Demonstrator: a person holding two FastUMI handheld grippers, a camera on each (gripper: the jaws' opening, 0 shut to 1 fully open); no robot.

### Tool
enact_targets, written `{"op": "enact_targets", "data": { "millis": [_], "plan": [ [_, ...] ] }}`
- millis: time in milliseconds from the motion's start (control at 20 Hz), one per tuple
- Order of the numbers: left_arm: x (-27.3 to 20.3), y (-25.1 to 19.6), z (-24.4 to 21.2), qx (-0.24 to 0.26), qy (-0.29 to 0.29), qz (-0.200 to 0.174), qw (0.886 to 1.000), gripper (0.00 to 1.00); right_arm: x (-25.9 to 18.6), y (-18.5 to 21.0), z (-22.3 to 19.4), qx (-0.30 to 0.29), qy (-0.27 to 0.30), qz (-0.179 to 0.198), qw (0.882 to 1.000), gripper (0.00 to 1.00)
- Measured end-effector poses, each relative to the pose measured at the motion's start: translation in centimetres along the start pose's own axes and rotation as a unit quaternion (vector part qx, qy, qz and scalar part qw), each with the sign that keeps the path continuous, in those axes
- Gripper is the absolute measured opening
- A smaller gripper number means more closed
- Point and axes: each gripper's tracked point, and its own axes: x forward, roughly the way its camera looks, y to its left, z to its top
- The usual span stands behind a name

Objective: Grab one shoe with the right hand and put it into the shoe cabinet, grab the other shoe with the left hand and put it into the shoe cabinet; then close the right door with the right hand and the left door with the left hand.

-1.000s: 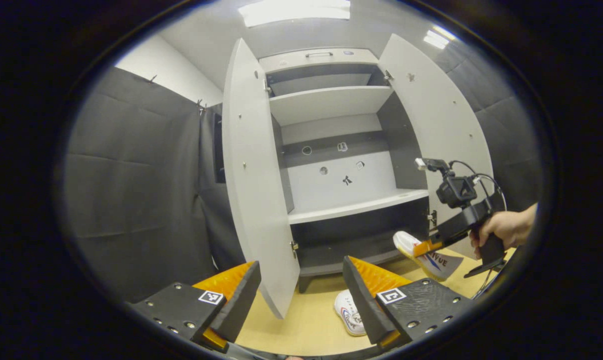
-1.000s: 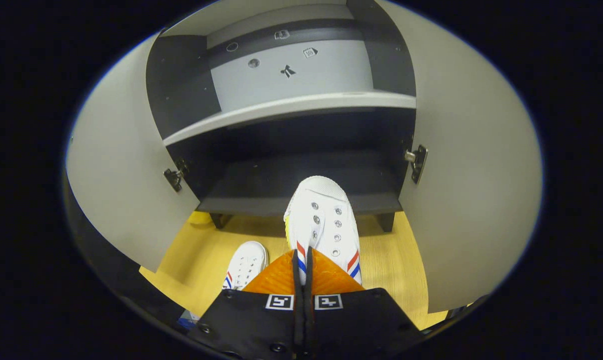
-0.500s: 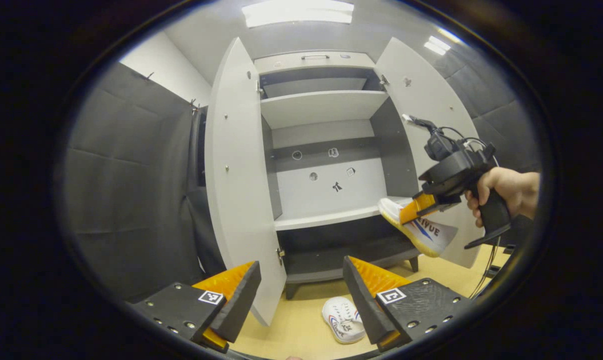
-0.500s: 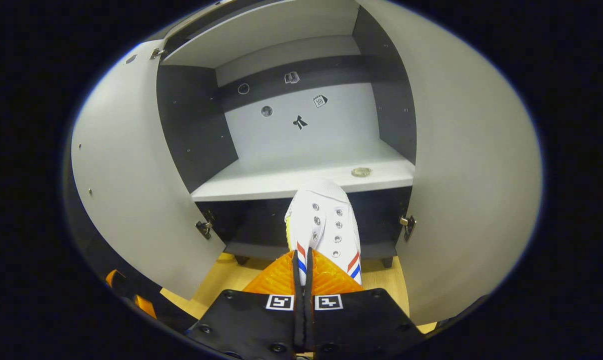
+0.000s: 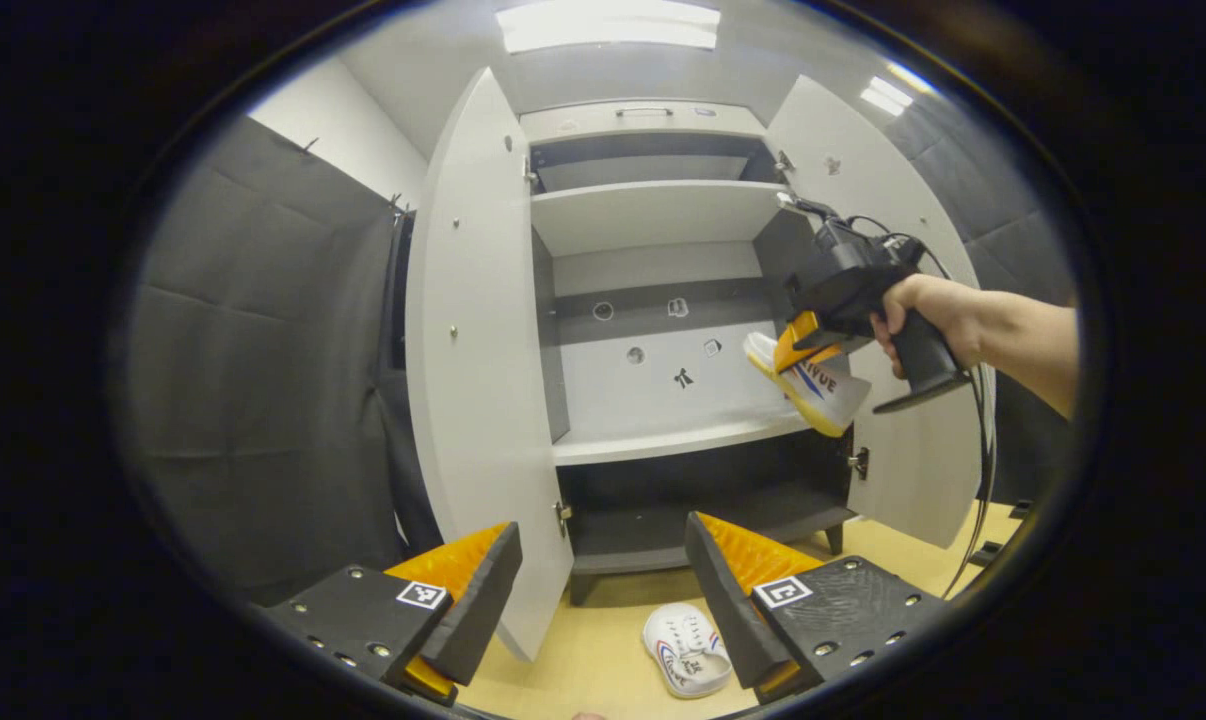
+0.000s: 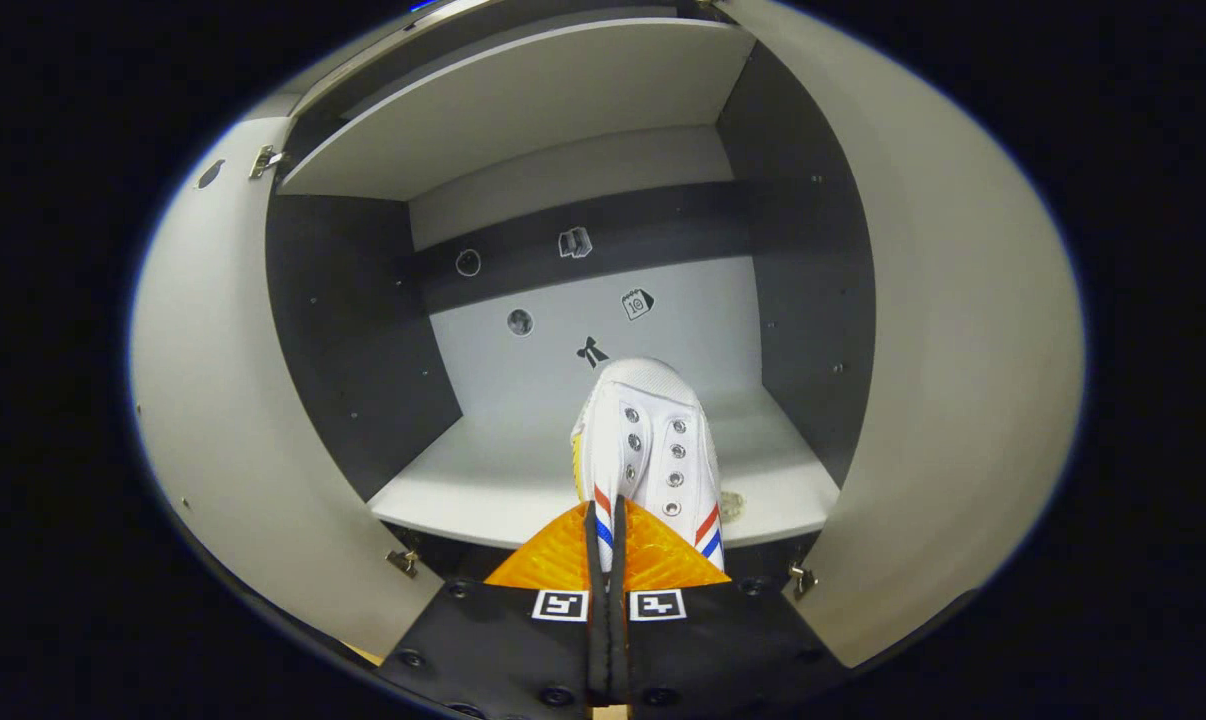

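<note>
At six o'clock in the right gripper view, the right gripper (image 6: 604, 560) pinches a white shoe (image 6: 651, 450) by its tongue, toe toward the middle shelf (image 6: 483, 490). Judged light, soft canvas. Left gripper (image 5: 603, 590) spread; second shoe (image 5: 685, 650) on floor (image 5: 583, 655), best gripped at its collar.

The left gripper view sits low and far back, looking up at the whole open cabinet (image 5: 653, 330). The right gripper view is close, facing the middle shelf (image 6: 523, 480). Both see that shelf
</note>
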Motion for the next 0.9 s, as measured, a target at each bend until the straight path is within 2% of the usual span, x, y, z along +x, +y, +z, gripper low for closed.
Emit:
{"op": "enact_targets", "data": {
  "millis": [300,550,750,850,900],
  "plan": [
    [1.3,1.5,-0.7,-0.006,0.008,0.03,0.999,0.95,6.5,-1.4,3.5,0.01,-0.004,-0.026,1.0,0.0],
    [2.4,2.2,-1.3,-0.009,0.02,0.043,0.999,0.94,10.9,-3.6,2.3,-0.005,0.03,-0.059,0.998,0.01],
    [2.7,2.3,-1.3,-0.002,0.024,0.046,0.999,0.94,12.8,-4.6,1.4,0.002,0.045,-0.081,0.996,0.02],
    [2.9,2.0,-1.6,-0.002,0.028,0.044,0.999,0.94,13.4,-4.9,0.8,-0.002,0.049,-0.085,0.995,0.07],
    [3.1,1.9,-1.8,-0.001,0.031,0.042,0.999,0.94,13.5,-4.6,0.7,-0.007,0.049,-0.076,0.996,0.14]
  ]
}}
